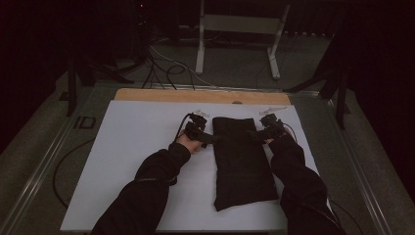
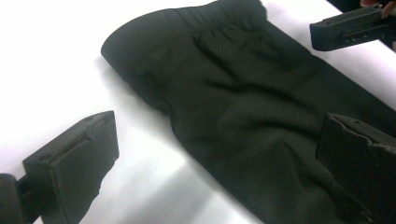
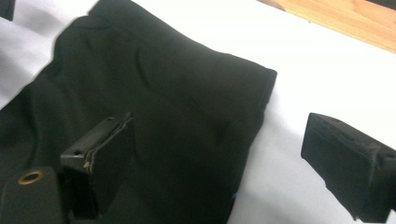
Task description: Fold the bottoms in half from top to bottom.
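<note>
I have the black garment (image 1: 242,161) lying flat on the white bench (image 1: 142,147), folded into a long strip with its elastic waistband at the far end. My left tongs (image 1: 214,138) sit at its left edge near that far end, and my right tongs (image 1: 252,135) sit at its right edge opposite.

Both tongs are spread wide and pinch nothing. In the left gripper view one jaw hangs over bare bench and the other over the cloth (image 2: 243,107), so they straddle the edge; the right gripper view shows the same on the other side (image 3: 177,112).

The risks I see from here:
- If I close too high, the jaws meet above the cloth and I lift nothing.
- If I close too shallow, I may catch the top layer alone, and the fold will open as I raise it.
- If one side grips before the other, the pull will drag the strip askew across the bench.
- The fabric looks soft and slippery, so a thin pinch could slide out mid-lift.
</note>
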